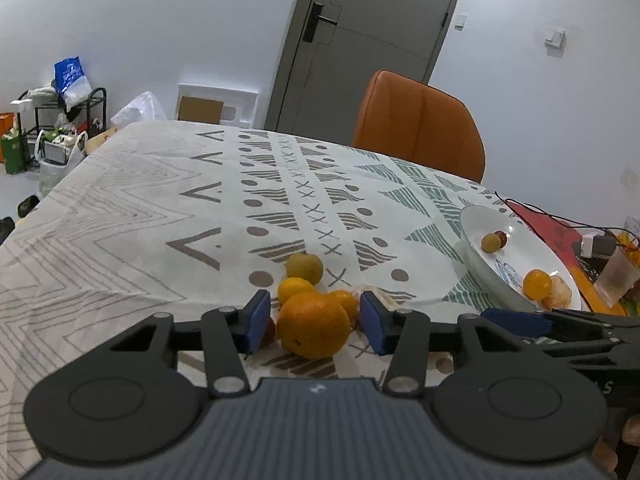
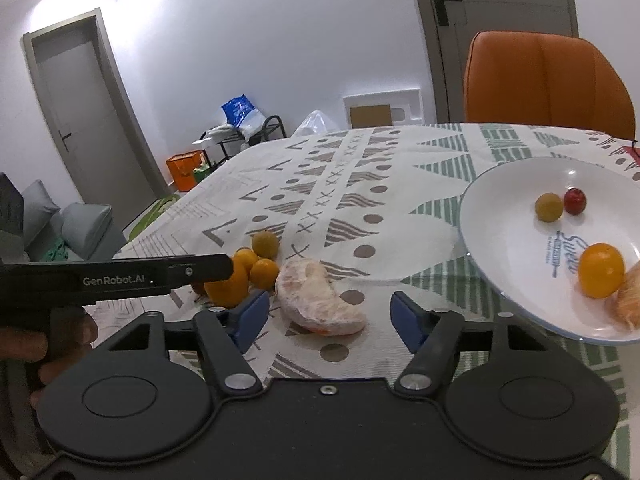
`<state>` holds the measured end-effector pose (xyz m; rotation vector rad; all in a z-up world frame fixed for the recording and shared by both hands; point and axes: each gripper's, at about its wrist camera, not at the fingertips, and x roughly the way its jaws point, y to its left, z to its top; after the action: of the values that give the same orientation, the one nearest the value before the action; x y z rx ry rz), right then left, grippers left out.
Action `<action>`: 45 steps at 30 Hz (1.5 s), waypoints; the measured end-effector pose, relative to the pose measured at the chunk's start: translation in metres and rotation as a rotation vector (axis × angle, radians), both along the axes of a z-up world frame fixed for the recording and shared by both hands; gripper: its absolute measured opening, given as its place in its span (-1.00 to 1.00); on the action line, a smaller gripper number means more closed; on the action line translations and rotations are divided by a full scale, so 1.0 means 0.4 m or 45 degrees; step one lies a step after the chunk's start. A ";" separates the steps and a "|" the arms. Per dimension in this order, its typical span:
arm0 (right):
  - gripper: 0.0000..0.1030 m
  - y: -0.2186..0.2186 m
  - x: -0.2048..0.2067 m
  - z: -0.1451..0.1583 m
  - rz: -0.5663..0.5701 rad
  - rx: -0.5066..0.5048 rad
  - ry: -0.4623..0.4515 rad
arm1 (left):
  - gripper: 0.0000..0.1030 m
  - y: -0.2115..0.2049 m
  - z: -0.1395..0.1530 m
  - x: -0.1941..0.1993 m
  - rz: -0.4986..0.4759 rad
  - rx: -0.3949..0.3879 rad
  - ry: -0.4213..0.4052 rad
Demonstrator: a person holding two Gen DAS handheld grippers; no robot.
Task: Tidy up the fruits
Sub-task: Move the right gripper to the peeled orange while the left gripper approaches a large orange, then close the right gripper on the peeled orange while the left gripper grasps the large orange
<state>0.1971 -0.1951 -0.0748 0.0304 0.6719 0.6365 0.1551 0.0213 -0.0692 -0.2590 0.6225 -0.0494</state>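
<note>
A wide white ceramic plate point(image 2: 500, 200) is taken as landmark; it rests on the bench point(image 1: 120, 220), which is covered w/ a patterned white, grey and green cloth. In the plate are seen a small olive-yellow round fruit point(image 2: 549, 207), a small red round fruit point(image 2: 575, 201), a bright orange citrus point(image 2: 601, 264) and part of a peeled piece at the near rim.

Left of the plate, well apart from it, a heap of loose fruit is found: a large round orange point(image 1: 313, 324), smaller yellow-orange citrus behind it, and a dull green-yellow fruit point(image 1: 304, 267) at the far end. Between heap and plate a peeled, pale orange citrus half point(image 2: 320, 298) lies on the cloth.

The left hand-held gripper point(image 1: 316, 320) is spread around the large orange, pads beside it but apparently not yet pressing. The right hand-held gripper point(image 2: 330, 314) is spread wider, w/ the peeled half between its fingers, untouched.

Step in hand, prob.: a twin pick-up approach. Next, each pair of fingers would need to be closed on its fruit, gently on the soft peeled half, then lifted and carried right to the plate.
</note>
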 end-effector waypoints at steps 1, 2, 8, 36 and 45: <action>0.26 0.003 0.002 -0.003 0.003 -0.002 0.004 | -0.06 -0.002 0.000 0.003 -0.004 0.003 0.000; 0.26 0.005 0.004 -0.005 0.003 -0.004 0.008 | -0.06 -0.005 0.000 0.006 -0.010 0.006 0.001; 0.26 0.015 0.014 -0.018 0.013 0.000 0.024 | -0.10 -0.025 -0.003 0.012 -0.035 0.027 0.024; -0.14 0.083 0.025 -0.047 0.102 -0.041 0.040 | -0.22 0.010 0.004 -0.022 0.025 0.027 0.016; -0.13 0.123 0.040 -0.050 0.121 -0.075 -0.003 | -0.22 0.025 0.013 -0.026 0.038 0.010 -0.007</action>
<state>0.2130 -0.1460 -0.0950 -0.0576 0.6923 0.7073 0.1447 0.0311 -0.0641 -0.2601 0.6135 -0.0187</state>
